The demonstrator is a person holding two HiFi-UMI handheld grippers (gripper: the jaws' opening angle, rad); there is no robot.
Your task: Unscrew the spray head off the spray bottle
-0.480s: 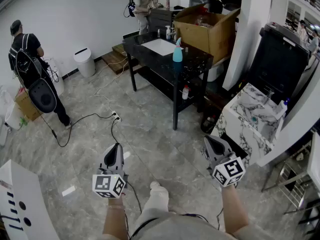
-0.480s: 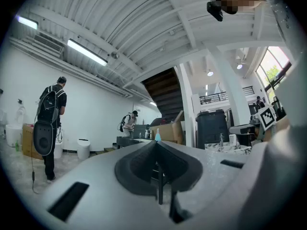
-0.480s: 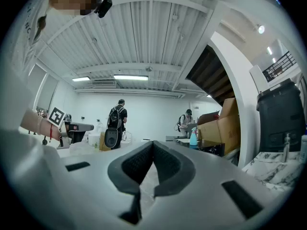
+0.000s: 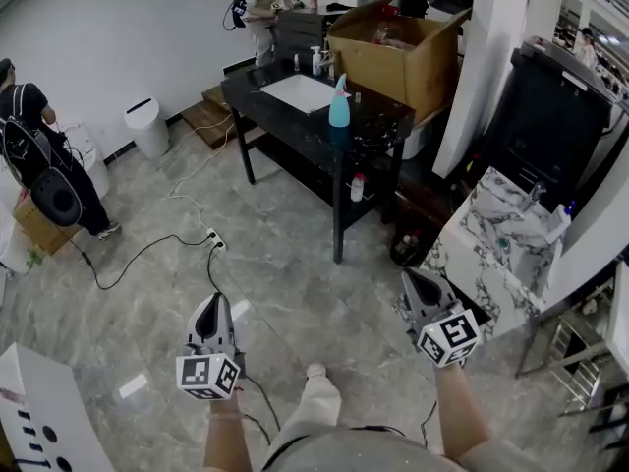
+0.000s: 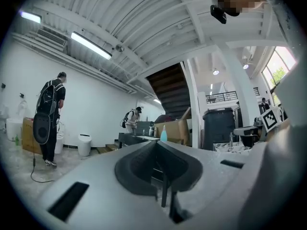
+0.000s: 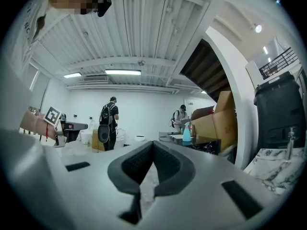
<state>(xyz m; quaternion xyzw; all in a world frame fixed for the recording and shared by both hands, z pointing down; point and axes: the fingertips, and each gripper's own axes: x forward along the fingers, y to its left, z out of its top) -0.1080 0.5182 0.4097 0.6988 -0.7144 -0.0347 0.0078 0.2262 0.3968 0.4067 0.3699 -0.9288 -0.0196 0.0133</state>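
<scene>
A light blue spray bottle (image 4: 339, 103) stands upright on the black table (image 4: 383, 116) far ahead, near its front edge. It shows small in the left gripper view as the bottle (image 5: 163, 134) and in the right gripper view as the bottle (image 6: 186, 133). My left gripper (image 4: 209, 309) is low at the left over the floor, shut and empty. My right gripper (image 4: 414, 284) is at the right, also shut with nothing in it. Both are well short of the table.
A big cardboard box (image 4: 398, 52) and a white sheet (image 4: 298, 92) lie on the table. A marble-topped counter (image 4: 501, 226) stands right of me. A cable (image 4: 157, 244) runs across the floor. One person (image 4: 34, 155) stands at left, another (image 4: 257, 3) behind the table.
The view has moved forward and slightly right toward the table. My left gripper sits a little lower in the view. Both grippers stay shut.
</scene>
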